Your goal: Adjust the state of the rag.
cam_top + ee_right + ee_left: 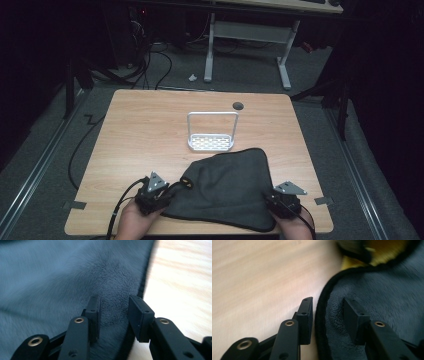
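Cloth (227, 187) — grey, plush, dark-hemmed — on wooden table (150, 130).

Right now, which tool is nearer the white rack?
Left. The left tool sits at the grey cloth's near-left edge, diagonally below the white rack; the right tool is farther out at the cloth's near-right corner.

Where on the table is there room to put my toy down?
The wooden table is bare on its whole left side, left of the white rack, and along the far edge behind it. There is also a strip right of the rack. The near middle is crowded: the grey cloth lies there with the left gripper and right gripper at its corners.
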